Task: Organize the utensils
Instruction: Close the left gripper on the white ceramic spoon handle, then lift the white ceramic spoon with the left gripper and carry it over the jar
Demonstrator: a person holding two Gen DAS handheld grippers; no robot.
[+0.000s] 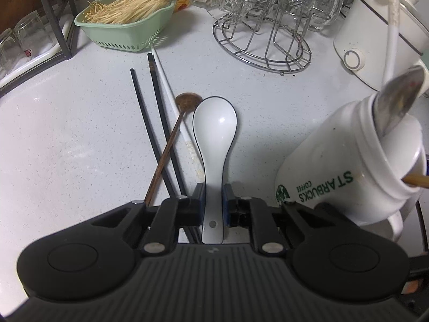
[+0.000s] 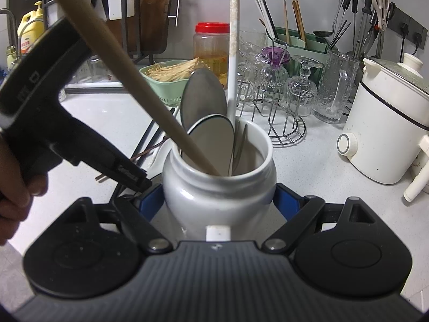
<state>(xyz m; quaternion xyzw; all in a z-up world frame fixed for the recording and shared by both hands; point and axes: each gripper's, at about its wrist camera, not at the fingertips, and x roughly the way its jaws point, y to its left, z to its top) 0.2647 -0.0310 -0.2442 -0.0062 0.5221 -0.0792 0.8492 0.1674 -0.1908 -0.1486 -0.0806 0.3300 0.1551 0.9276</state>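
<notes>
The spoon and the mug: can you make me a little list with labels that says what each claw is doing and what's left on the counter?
left claw: shut on the white spoon, which lies on the counter
right claw: shut on the white mug
in the mug: metal spoons, white chopstick, wooden stick
left on counter: black chopsticks, white chopstick, brown spoon

White ceramic spoon point(image 1: 214, 123), thin dark rim. White mug point(image 1: 346, 166), green lettering. Black chopsticks point(image 1: 152, 123). Pale green basket point(image 1: 120, 30). Speckled white worktop point(image 1: 67, 139).
</notes>
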